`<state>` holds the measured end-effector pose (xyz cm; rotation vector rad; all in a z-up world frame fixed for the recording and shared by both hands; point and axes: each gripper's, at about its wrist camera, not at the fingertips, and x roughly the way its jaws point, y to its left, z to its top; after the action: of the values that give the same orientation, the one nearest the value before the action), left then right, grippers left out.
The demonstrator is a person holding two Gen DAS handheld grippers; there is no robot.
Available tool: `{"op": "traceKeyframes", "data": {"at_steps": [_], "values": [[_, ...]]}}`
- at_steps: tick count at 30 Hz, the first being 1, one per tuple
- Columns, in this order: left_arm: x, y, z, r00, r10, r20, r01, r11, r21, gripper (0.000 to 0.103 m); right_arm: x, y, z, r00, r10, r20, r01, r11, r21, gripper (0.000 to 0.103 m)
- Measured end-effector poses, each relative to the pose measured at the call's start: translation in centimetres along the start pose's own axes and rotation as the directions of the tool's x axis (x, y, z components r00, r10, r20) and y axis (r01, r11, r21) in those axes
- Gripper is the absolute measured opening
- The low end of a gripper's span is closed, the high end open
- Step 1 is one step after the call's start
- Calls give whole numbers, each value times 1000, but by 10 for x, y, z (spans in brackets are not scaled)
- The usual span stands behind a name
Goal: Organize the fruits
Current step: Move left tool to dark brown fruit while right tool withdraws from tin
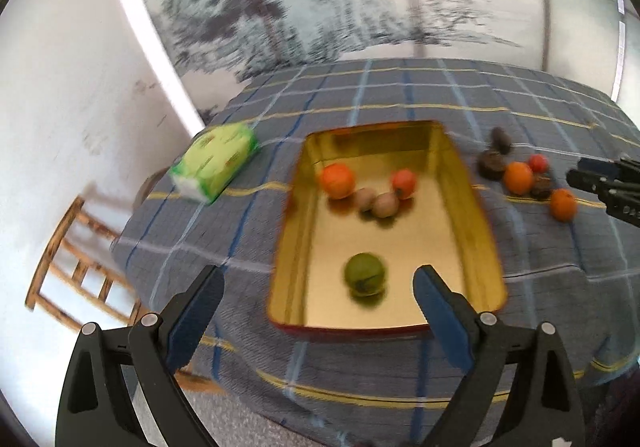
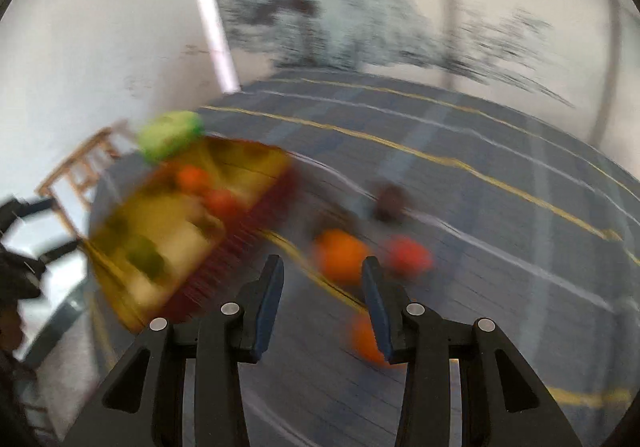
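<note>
A shallow gold-lined tin [image 1: 460, 183] with a red outer wall sits on a table covered by a blue-grey plaid cloth [image 1: 360, 95], and everything else is easiest placed from it. Inside the tin, toward its far end, lie an orange fruit [image 1: 338, 181], a smaller red-orange fruit [image 1: 404, 183] and two brownish round fruits [image 1: 380, 203] touching each other between them. Nearer the tin's close end rests a green fruit [image 1: 365, 274], alone on the gold floor.

The left gripper [image 1: 318, 287] hangs above the tin's near edge with its blue-padded fingers spread wide and nothing between them; the green fruit shows in the gap but lies below, untouched.

To the right of the tin, on the cloth, is a loose cluster still outside it: a dark avocado-like fruit [image 1: 500, 139], a dark brown fruit [image 1: 491, 165], an orange [image 1: 519, 178], a small red fruit [image 1: 538, 163] and another orange [image 1: 563, 204]. The right gripper [image 2: 322, 279] is over this cluster (the right wrist view is heavily smeared), its fingers partly apart and pinching nothing; one orange [image 2: 340, 253] lies beyond the gap and another [image 2: 364, 339] sits beside the right finger.

Left of the tin lies a green tissue pack [image 1: 214, 161], and beyond the table's edge on that side stands a wooden chair [image 1: 76, 267].
</note>
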<state>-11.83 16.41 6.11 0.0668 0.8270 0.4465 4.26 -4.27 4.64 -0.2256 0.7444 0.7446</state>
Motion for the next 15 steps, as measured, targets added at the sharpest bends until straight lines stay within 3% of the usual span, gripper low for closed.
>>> {"op": "traceKeyframes", "data": {"at_steps": [2, 4, 8, 11, 15], "values": [[-4, -14, 5, 999, -36, 9, 35, 999, 37, 94, -8, -35, -21, 993, -118, -18, 118, 993, 9, 42], [-7, -30, 11, 997, -72, 12, 71, 995, 69, 94, -16, -66, -37, 982, -185, -38, 186, 982, 39, 42], [-9, -58, 29, 983, -184, -6, 184, 978, 102, 94, -29, -117, -63, 963, -263, -62, 268, 958, 104, 42], [-5, -78, 43, 962, -269, -42, 273, 956, 107, 94, -35, -142, -76, 962, -267, -63, 274, 948, 159, 42], [12, -105, 65, 930, -356, -96, 364, 928, 80, 89, -44, -155, -79, 974, -224, -23, 223, 951, 214, 42]]}}
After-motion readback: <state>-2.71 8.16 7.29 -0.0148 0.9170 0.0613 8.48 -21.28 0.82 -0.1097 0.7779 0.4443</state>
